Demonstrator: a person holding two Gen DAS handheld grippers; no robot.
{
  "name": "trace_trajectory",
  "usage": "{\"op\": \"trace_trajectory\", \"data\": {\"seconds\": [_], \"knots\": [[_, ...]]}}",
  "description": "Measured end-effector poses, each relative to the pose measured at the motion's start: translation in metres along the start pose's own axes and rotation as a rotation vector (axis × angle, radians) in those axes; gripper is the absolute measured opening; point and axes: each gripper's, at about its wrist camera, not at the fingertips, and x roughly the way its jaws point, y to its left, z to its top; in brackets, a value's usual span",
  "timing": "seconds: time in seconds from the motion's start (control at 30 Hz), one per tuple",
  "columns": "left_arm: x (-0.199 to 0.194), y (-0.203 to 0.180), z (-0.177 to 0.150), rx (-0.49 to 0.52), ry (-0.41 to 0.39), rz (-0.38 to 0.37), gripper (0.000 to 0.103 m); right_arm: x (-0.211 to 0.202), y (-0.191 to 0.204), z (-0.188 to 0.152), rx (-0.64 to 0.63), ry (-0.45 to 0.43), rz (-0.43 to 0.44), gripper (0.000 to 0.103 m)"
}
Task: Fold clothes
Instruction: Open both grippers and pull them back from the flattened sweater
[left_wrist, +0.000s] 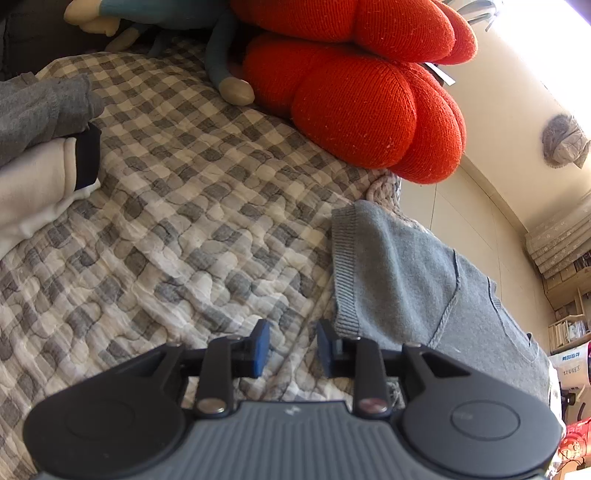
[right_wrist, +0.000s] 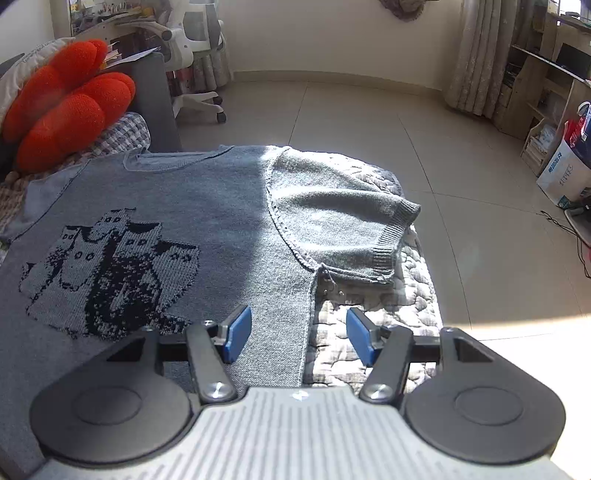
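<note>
- The grey sweater (right_wrist: 229, 221) lies face up on the bed (left_wrist: 166, 229), its knitted building pattern showing, close to the bed's outer edge by the floor.
- Its near sleeve (right_wrist: 332, 214) is already turned in across the chest, cuff towards the edge of the bed; the other sleeve (left_wrist: 391, 273) lies flat by the red cushion (left_wrist: 354, 99).
- The right gripper (right_wrist: 299, 334) hovers over the sweater's side seam, fingers apart with nothing between them.
- The left gripper (left_wrist: 291, 345) hangs above the checked quilt just beside the far sleeve's ribbed cuff, fingers partly open and empty.
- Judged from this, one sleeve fold looks done and the second is in hand.
- The next move likely calls for pinching that cuff and carrying it across the body, keeping the knit flat.
- Other clothes (left_wrist: 37, 147) wait at the bed's far side.
</note>
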Motion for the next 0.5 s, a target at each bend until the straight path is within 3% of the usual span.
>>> {"op": "trace_trajectory", "data": {"seconds": [0.3,0.5], "knots": [[0.014,-0.008,0.010,-0.035,-0.014,-0.072,0.038,-0.012,0.005,0.005,0.119,-0.008,0.035,0.063],[0.024,-0.026,0.032,-0.046,-0.086,-0.123,0.043,-0.036,0.033,0.010,0.220,-0.051,0.148,0.072]]}}
